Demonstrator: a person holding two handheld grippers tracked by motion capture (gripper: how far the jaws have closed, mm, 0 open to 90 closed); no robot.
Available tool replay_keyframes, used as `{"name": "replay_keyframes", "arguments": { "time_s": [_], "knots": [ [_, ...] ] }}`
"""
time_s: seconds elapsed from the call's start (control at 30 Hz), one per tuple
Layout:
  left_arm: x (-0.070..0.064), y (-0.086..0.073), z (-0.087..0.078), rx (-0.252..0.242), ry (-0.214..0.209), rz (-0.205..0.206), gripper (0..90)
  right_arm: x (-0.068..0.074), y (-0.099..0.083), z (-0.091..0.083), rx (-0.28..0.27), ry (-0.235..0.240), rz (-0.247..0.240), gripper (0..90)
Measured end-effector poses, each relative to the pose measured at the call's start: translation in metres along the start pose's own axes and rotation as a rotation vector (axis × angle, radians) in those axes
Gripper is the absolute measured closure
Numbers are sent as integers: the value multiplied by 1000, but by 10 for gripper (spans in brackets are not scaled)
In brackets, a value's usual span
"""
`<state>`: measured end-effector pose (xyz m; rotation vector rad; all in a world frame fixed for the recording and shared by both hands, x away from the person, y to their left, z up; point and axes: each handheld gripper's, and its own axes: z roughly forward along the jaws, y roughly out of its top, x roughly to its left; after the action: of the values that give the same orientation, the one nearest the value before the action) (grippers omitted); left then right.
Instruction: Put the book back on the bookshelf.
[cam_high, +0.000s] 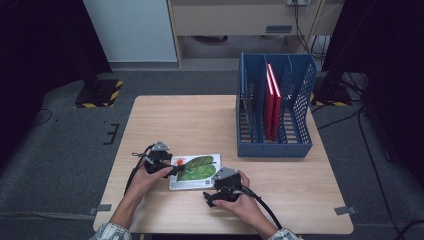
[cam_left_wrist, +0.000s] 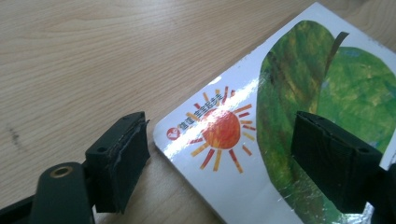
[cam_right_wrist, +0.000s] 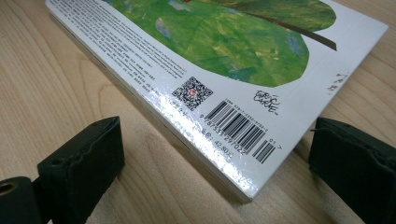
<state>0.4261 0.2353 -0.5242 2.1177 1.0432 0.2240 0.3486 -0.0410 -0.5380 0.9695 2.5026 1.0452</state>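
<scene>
A picture book with a green leaf and an orange sun on its white cover lies flat near the table's front edge. My left gripper is at the book's left end and is open. In the left gripper view its jaws straddle the sun corner of the book, with the right fingertip over the cover. My right gripper is open at the book's near right corner. In the right gripper view the barcode corner of the book lies between the two jaws without touching them.
A blue file rack stands at the table's back right, with red books upright in a middle slot. Bare wooden tabletop lies between the book and the rack. A person's hands hold both grippers at the near edge.
</scene>
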Motion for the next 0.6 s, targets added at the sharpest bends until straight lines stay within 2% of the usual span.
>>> {"name": "replay_keyframes", "arguments": {
  "time_s": [0.17,0.4,0.6],
  "knots": [
    [-2,-5,-5,9,-10,-12,173,1,-1,-2,8,4,-3,39],
    [-4,-4,0,14,-11,-4,167,4,-1,-2,12,5,-10,40],
    [-3,-3,-1,1,-7,-33,203,6,1,-1,18,5,-8,28]
  ]
}}
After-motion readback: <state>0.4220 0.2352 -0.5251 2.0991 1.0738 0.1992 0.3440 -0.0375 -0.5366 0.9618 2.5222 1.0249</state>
